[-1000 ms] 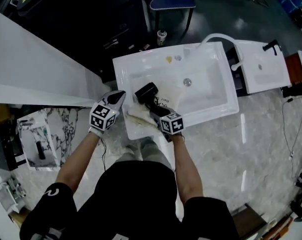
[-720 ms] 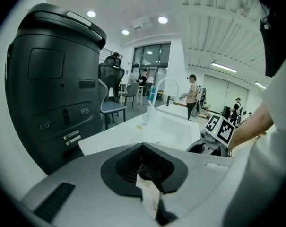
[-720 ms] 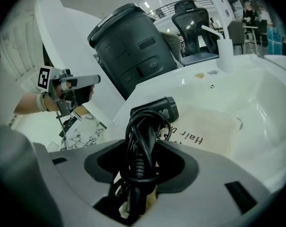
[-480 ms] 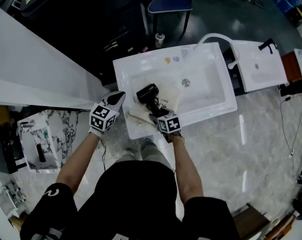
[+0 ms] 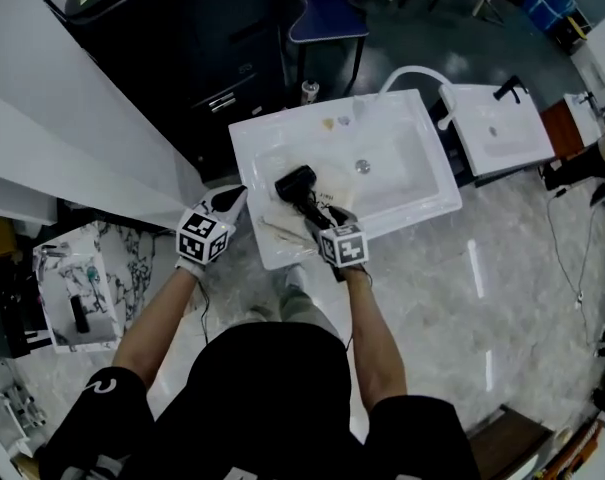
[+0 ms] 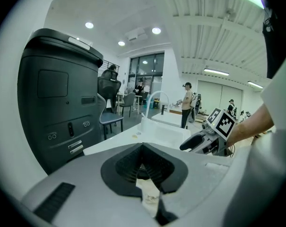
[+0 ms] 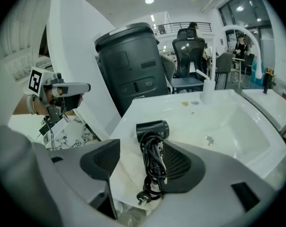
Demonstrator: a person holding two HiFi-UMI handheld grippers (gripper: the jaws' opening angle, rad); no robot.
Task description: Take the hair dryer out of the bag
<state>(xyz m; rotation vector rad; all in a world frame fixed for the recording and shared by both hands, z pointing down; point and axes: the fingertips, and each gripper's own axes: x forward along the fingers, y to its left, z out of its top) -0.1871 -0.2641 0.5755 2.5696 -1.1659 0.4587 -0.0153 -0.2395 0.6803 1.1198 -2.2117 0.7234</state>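
The black hair dryer [image 5: 295,182] [image 7: 152,128] lies on the sink's near rim, its cord [image 7: 152,167] coiled along the handle. It rests on the flat cream bag [image 5: 279,232] [image 7: 126,174]. My right gripper [image 5: 323,222] [image 7: 143,164] hovers just above the cord end. Its jaws have just been opening and now stand wide, with the dryer below and between them and no pad touching it. My left gripper [image 5: 238,196] [image 6: 143,148] [image 7: 81,87] is shut, off the sink's left corner and away from the bag. A cream scrap [image 6: 150,195] shows in its jaw slit; what it is stays unclear.
The white sink [image 5: 407,183] [image 7: 232,122] has a curved faucet [image 5: 414,72] and a bottle [image 7: 208,90] at its back. A smaller basin [image 5: 502,133] stands to the right. Beyond the sink are a dark cabinet [image 7: 128,65] [image 6: 53,98] and a chair [image 5: 327,18]. People stand far off.
The right gripper's jaws have spread off the dryer handle and the gripper has lifted and drawn back. The dryer stays on the bag. The left gripper has risen a little.
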